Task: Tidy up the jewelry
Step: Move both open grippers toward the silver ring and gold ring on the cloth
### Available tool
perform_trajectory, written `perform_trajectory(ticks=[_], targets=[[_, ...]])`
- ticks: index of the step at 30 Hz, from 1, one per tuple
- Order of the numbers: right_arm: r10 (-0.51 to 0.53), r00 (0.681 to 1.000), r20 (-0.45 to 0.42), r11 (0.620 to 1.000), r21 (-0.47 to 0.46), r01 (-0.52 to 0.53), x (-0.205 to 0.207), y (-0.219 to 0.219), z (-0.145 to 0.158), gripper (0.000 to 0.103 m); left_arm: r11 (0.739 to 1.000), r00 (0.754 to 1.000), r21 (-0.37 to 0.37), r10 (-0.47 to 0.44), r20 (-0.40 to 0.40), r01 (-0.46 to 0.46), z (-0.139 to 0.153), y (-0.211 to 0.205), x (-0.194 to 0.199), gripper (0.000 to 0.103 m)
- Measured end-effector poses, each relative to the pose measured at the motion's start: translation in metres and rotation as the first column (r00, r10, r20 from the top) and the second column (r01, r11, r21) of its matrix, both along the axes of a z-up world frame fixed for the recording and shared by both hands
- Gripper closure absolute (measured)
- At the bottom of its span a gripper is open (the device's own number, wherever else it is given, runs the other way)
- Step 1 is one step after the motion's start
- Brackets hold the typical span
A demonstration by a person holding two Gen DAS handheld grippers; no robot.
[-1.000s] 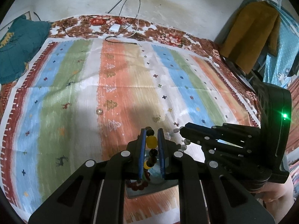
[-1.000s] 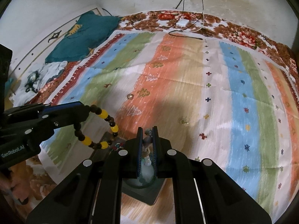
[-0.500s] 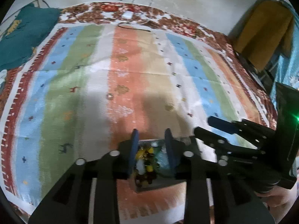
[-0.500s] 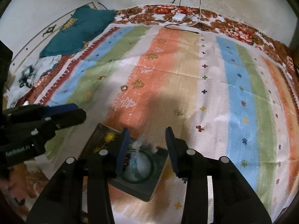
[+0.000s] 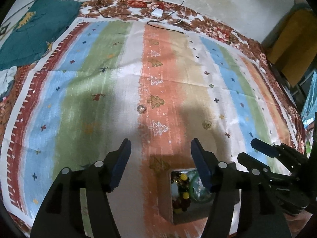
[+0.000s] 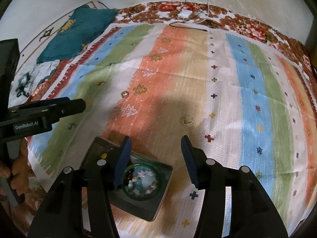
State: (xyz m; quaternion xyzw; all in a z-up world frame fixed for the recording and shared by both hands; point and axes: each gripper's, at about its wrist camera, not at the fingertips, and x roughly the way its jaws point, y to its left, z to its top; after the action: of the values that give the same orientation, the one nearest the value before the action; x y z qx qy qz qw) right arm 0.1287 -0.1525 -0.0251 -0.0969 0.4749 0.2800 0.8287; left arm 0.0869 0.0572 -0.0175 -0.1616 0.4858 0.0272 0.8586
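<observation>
Now the jewelry lies together in a dark square tray (image 6: 158, 206) on the striped cloth (image 6: 247, 103) that covers the bed. Inside the tray a green bangle (image 6: 127, 170) lies flat, and small pale and pink beads (image 6: 142, 178) rest within its ring. Beside it, toward the left part of the tray, lies a bracelet of dark brown and yellow beads (image 5: 183, 190); in the right wrist view it is mostly hidden behind a gripper finger.

Two small pieces are still outside the tray, well apart from it on the cloth: a small round clear piece (image 6: 124, 94) next to a printed gold tree, and a small gold piece (image 6: 186, 120) on the beige stripe. They are too small to name exactly.

Above the tray, the right gripper (image 6: 156, 154) is spread wide and holds nothing; its left finger overlaps the tray in the view. The left gripper (image 5: 160, 160) is also spread wide and empty, with the tray just below its right finger.

At the far edge of the bed, a white charger (image 5: 157, 12) with cables lies on the floral sheet (image 6: 247, 27), and a teal pillow (image 5: 33, 35) lies at the left corner.
</observation>
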Motion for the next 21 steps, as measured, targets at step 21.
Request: perform_trajectory(ticks=[21], targets=[[-0.121,0.989,-0.089,0.993,-0.027,0.119,0.055,-0.011,-0.032,0.039,1.0,0.996,0.006,-0.013,-0.092,0.014,-0.035,0.015,0.052,0.033]])
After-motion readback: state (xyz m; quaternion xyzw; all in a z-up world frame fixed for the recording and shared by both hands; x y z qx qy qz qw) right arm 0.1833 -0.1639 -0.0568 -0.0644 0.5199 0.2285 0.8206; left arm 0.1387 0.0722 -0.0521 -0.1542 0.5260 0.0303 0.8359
